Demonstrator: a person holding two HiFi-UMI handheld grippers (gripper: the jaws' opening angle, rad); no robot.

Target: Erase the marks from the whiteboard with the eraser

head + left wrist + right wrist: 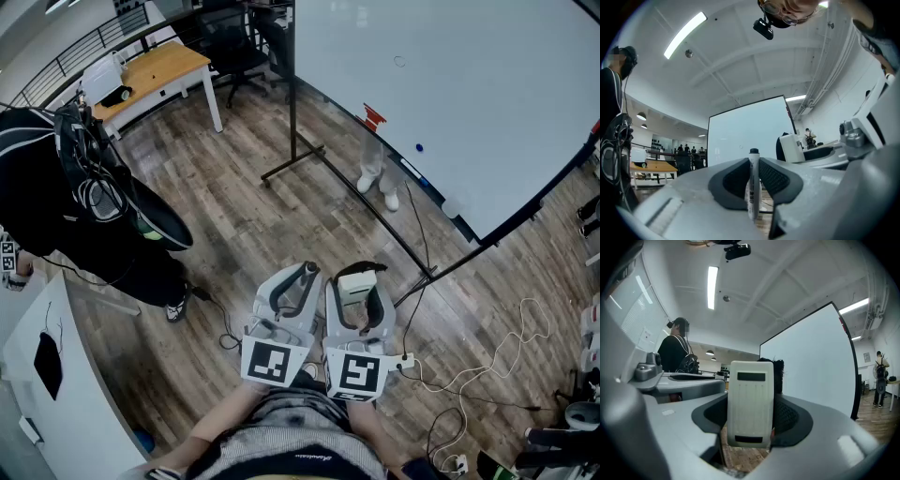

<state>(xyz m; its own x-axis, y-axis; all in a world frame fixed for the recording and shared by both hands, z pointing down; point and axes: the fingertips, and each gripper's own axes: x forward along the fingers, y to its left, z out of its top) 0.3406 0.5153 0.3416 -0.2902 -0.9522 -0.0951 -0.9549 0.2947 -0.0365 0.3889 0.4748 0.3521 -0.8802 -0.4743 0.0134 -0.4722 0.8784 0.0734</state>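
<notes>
The large whiteboard (450, 84) stands on a black frame ahead of me, with a faint small circle mark (399, 62) and a blue magnet (418, 147) on it. In the head view both grippers are held close to my body, a good way short of the board. My left gripper (308, 272) is shut on a black-capped marker (753, 183) that stands upright between its pads. My right gripper (360, 278) is shut on a white eraser (750, 401) with dark felt behind it. The board also shows in the left gripper view (747, 140) and the right gripper view (811, 362).
A person in black (66, 197) stands at the left beside a white cabinet (47, 375). A wooden desk (155, 80) and chair are at the back. Another person's white shoes (378, 187) show behind the board. Cables (469, 375) trail over the wooden floor at right.
</notes>
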